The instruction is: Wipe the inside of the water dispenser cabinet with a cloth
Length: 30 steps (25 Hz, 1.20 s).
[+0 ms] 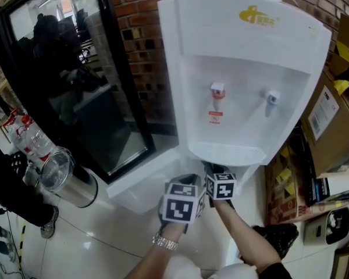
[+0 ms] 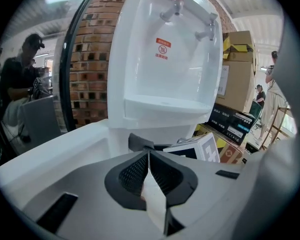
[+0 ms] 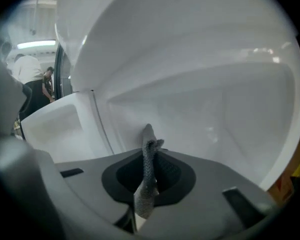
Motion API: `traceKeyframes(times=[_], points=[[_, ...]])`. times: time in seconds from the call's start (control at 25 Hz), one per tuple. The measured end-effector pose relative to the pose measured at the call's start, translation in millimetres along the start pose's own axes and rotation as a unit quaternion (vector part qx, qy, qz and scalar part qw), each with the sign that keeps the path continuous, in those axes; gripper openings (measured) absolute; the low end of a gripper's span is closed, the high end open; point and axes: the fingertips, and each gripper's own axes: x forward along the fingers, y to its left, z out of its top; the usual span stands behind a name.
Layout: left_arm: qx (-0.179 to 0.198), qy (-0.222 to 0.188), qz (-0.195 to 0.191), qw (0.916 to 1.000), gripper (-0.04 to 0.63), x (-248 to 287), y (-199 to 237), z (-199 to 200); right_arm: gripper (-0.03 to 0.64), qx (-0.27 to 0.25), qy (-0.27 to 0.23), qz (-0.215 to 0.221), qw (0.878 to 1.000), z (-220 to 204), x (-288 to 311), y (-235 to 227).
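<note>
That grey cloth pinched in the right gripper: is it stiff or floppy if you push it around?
Probably floppy: the cloth is squashed into a thin crumpled strip by the right gripper, its tip bunched. Likely light, as a narrow pinch holds it. It should slide easily on the smooth white cabinet wall.

Cabinet interior (image 3: pixel 205 109) lies open ahead (door (image 1: pixel 134 188) standing leftward), drip tray (image 1: pixel 230 154) overhanging above.

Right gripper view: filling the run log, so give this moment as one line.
right gripper | jaws shut on grey cloth | inside cabinet | left gripper | jaws shut | cabinet door open
</note>
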Motion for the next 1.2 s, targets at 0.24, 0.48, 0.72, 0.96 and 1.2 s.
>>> traceKeyframes(times=[0.24, 0.48, 0.72, 0.96, 1.2], points=[[0.002, -0.002, 0.003, 1.0, 0.014, -1, 3, 0, 0.022, -0.028, 0.077, 0.019, 0.996, -45, 34, 25], [0.007, -0.01, 0.002, 0.9999, 0.014, -6, 3, 4, 0.022, 0.013, 0.174, 0.009, 0.985, -120, 34, 3], [0.004, -0.009, -0.013, 0.9999, 0.014, -6, -4, 7, 0.023, 0.023, 0.072, -0.018, 0.997, -46, 9, -17], [0.013, 0.012, -0.011, 0.9998, 0.014, 0, -4, -4, 0.022, -0.026, -0.007, -0.014, 1.0, 5, 6, 8], [0.023, 0.015, 0.004, 0.9996, 0.014, -7, 4, -5, 0.023, 0.001, 0.126, 0.022, 0.992, -88, 29, 17]])
